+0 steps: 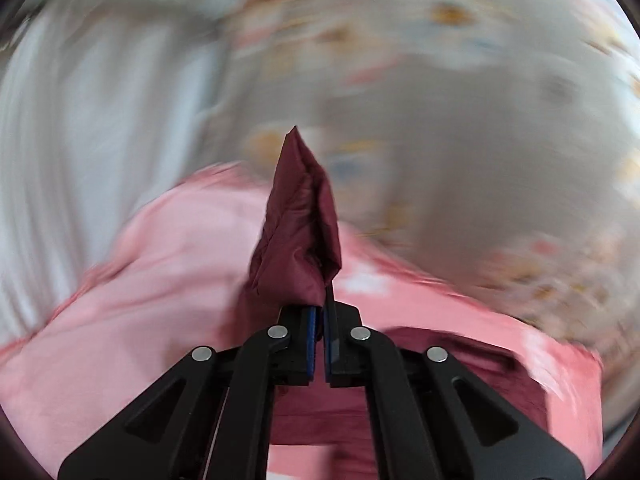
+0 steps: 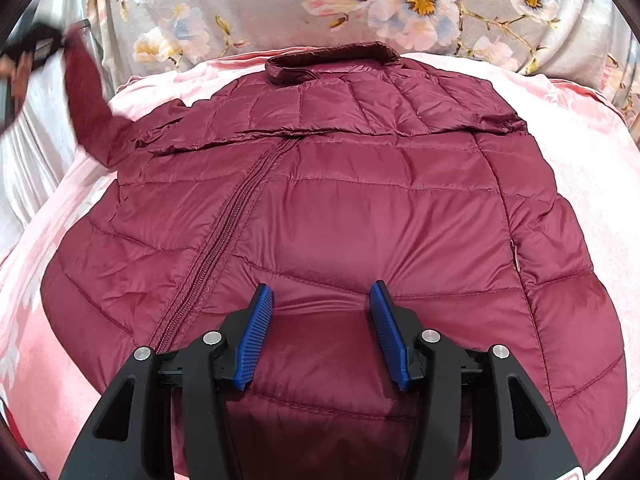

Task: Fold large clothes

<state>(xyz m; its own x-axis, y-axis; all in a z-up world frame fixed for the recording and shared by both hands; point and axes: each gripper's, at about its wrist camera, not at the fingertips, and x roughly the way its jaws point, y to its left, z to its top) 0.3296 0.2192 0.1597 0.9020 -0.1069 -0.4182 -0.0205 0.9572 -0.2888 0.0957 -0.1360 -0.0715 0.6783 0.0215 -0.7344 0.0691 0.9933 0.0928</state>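
A maroon quilted jacket (image 2: 340, 200) lies front up on a pink blanket (image 2: 580, 140), zip (image 2: 224, 232) closed and collar (image 2: 332, 60) at the far end. My right gripper (image 2: 322, 296) stands open over the jacket's lower front, its blue fingertips (image 2: 262, 300) dimpling the fabric. My left gripper (image 1: 322, 304) is shut on the cuff of the left sleeve (image 1: 298, 232), which sticks up past the jaws. In the right wrist view that sleeve (image 2: 90, 108) is lifted off the bed toward the upper left, where the blurred left gripper (image 2: 60, 42) holds it.
A grey floral sheet (image 2: 260, 8) covers the bed beyond the blanket. Pale white cloth (image 2: 32, 152) hangs along the left side. The left wrist view is motion-blurred; the pink blanket (image 1: 140, 280) and part of the jacket (image 1: 460, 380) show below.
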